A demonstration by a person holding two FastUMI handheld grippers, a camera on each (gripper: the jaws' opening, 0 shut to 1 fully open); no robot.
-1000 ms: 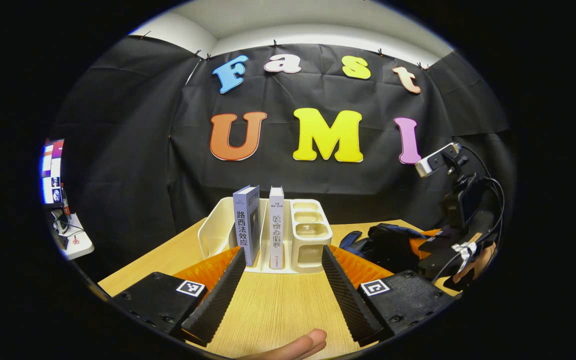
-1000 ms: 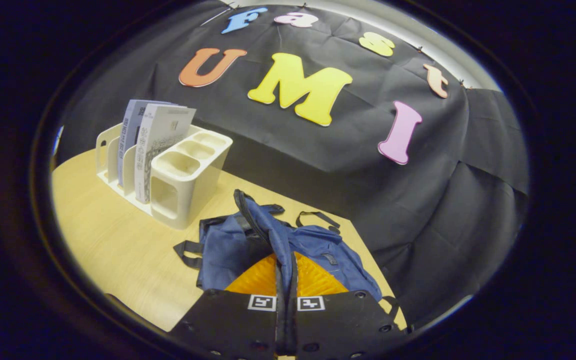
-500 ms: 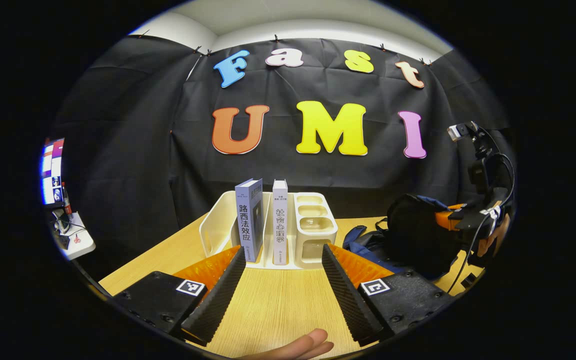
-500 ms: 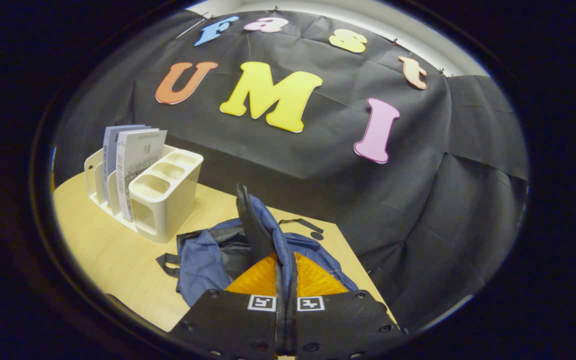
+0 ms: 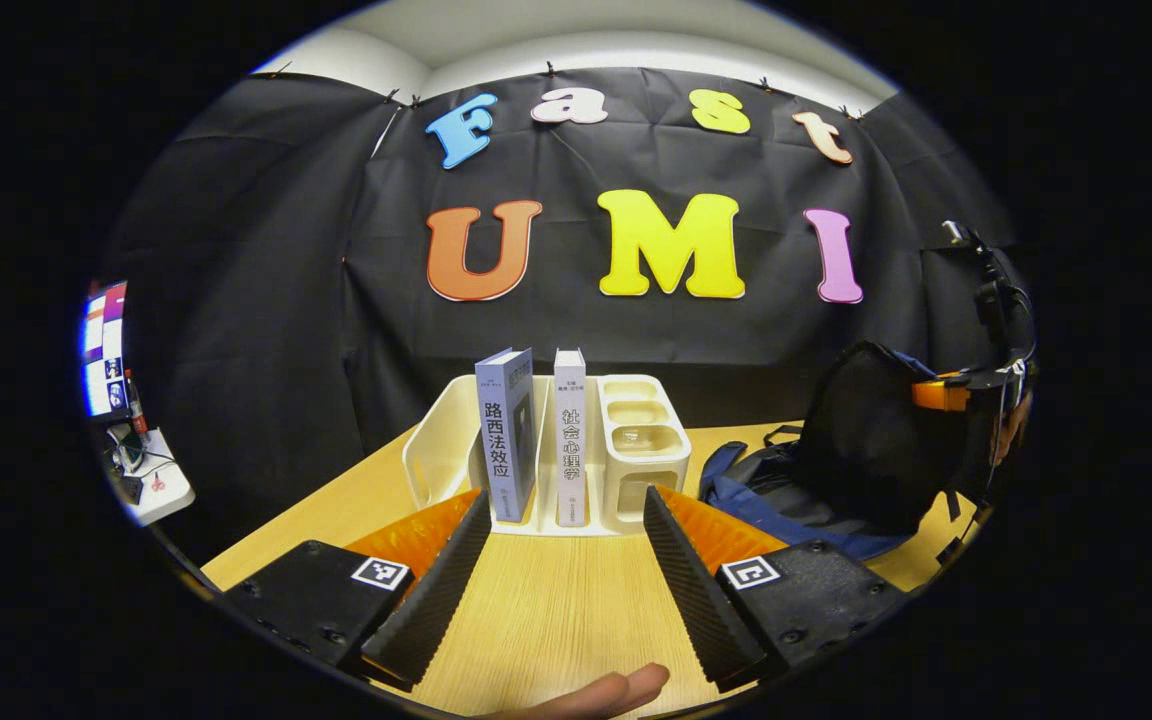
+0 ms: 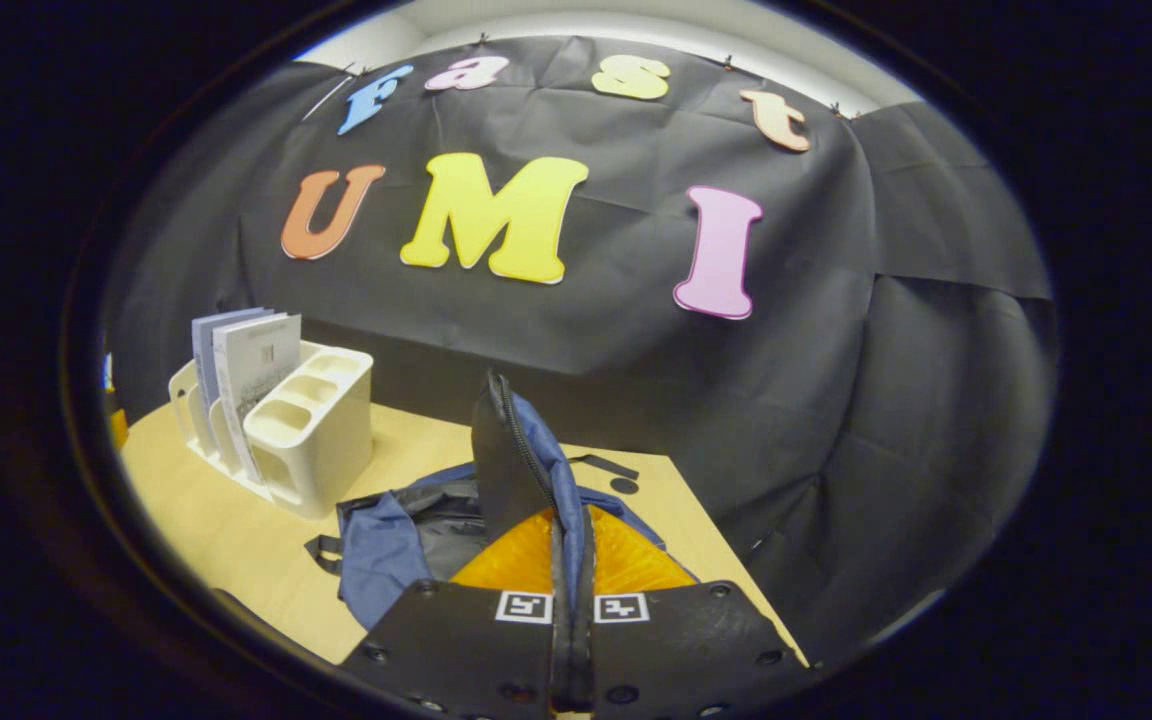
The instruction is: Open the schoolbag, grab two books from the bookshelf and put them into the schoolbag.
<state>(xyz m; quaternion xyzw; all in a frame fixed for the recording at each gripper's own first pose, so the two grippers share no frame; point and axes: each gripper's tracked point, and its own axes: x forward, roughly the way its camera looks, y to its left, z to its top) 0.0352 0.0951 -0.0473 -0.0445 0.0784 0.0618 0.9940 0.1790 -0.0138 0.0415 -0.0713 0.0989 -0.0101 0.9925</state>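
Note:
Two books stand upright in a cream rack (image 5: 636, 440) at the table's far side: a blue-grey book (image 5: 504, 435) and a white book (image 5: 569, 435). My left gripper (image 5: 566, 500) is open just in front of them, nothing between its fingers. The blue schoolbag (image 6: 386, 540) lies right of the rack. My right gripper (image 6: 568, 530) is shut on the schoolbag's flap (image 6: 506, 450) and holds it up, zipper edge uppermost. In the left gripper view the raised schoolbag (image 5: 856, 440) shows its dark inside, with the right gripper (image 5: 946, 395) at its right edge.
The wooden table (image 5: 556, 610) ends just beyond the bag in the right gripper view. The rack (image 6: 311, 440) has several empty cups on its bag side. A screen (image 5: 101, 345) and a white side table (image 5: 151, 485) stand far left. A fingertip (image 5: 606, 690) shows below the left gripper.
The right gripper has risen with the flap in its grip, pulling it from lying low to standing upright over the bag. The left gripper has stayed open and almost still.

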